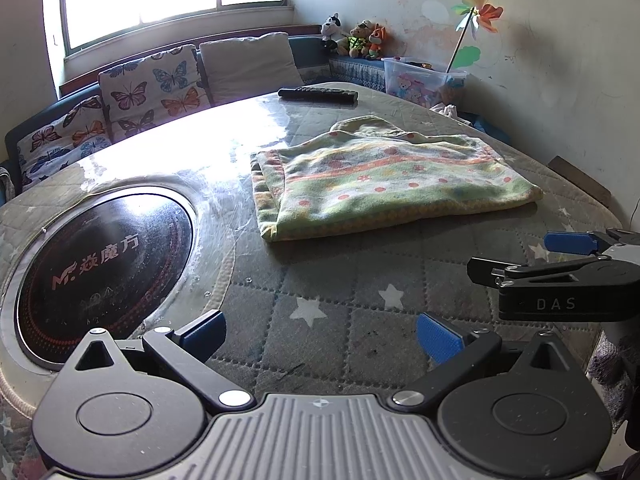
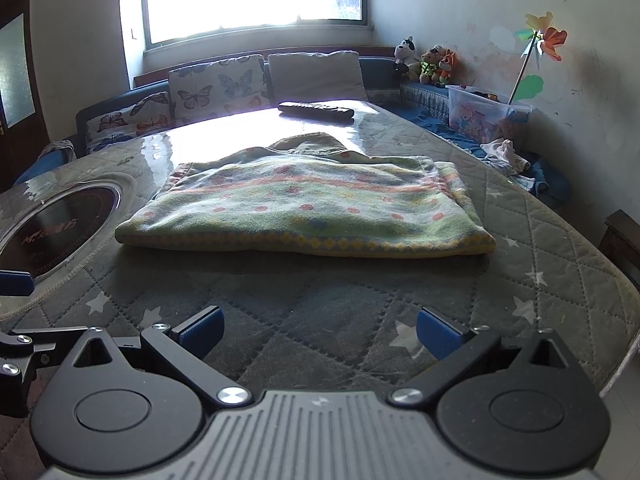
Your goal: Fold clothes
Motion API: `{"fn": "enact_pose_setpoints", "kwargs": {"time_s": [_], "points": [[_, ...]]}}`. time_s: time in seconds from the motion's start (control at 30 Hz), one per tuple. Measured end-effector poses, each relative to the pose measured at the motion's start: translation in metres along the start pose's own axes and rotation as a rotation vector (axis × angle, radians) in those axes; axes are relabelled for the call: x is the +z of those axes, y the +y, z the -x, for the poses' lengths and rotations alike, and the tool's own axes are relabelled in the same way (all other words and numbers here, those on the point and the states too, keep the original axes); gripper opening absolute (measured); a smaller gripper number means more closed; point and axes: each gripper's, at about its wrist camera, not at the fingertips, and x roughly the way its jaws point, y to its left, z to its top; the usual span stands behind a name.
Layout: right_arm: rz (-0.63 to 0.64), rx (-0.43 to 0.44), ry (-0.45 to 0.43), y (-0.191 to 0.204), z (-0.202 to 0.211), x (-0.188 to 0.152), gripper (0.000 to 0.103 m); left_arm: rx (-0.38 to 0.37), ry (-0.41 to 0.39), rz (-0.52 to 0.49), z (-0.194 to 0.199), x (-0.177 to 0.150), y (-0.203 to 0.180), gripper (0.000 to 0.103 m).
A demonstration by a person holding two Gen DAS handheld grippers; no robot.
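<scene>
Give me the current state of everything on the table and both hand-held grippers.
Left hand-held gripper: open, empty, above the table.
Right hand-held gripper: open, empty.
Garment: folded, lying flat, untouched.
Remote: lying flat at the far edge.
Cooktop: bare, nothing on it.

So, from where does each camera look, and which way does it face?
Left wrist: sits on the left tool, faces across the table to the cloth; its open blue fingers and the right tool show.
Right wrist: sits on the right tool, squarely before the cloth; open fingers show.
Shared: cloth, remote, cooktop, window.
</scene>
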Motion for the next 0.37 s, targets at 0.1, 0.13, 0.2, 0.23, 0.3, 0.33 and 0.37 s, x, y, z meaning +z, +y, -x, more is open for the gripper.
{"fn": "enact_pose_setpoints", "kwargs": {"time_s": [0.1, 0.13, 0.2, 0.23, 0.3, 0.33, 0.37], "points": [[-0.001, 0.003, 0.000, 0.0007, -0.0005, 0.0005, 0.103, -0.003, -0.002, -0.001, -0.0003, 0.0008, -0.0002, 0.103], [-0.001, 0.004, 0.001, 0.0010, -0.0006, 0.0007, 0.103, -0.003, -0.002, -0.001, -0.0004, 0.0011, -0.0002, 0.103], [0.000, 0.005, 0.002, 0.0016, -0.0012, 0.0010, 0.103, -0.003, -0.005, -0.001, -0.0005, 0.0014, 0.0001, 0.103], [0.001, 0.004, 0.002, 0.0019, -0.0014, 0.0011, 0.103, -0.004, -0.007, -0.001, -0.0006, 0.0015, 0.0003, 0.103], [0.003, 0.004, 0.002, 0.0024, -0.0015, 0.0015, 0.103, -0.002, -0.013, -0.002, -0.0005, 0.0020, 0.0007, 0.103], [0.004, 0.004, 0.002, 0.0025, -0.0014, 0.0018, 0.103, 0.000, -0.014, -0.002, -0.0006, 0.0025, 0.0008, 0.103], [0.004, 0.004, 0.001, 0.0026, -0.0016, 0.0023, 0.103, -0.001, -0.015, -0.002, -0.0008, 0.0029, 0.0010, 0.103]]}}
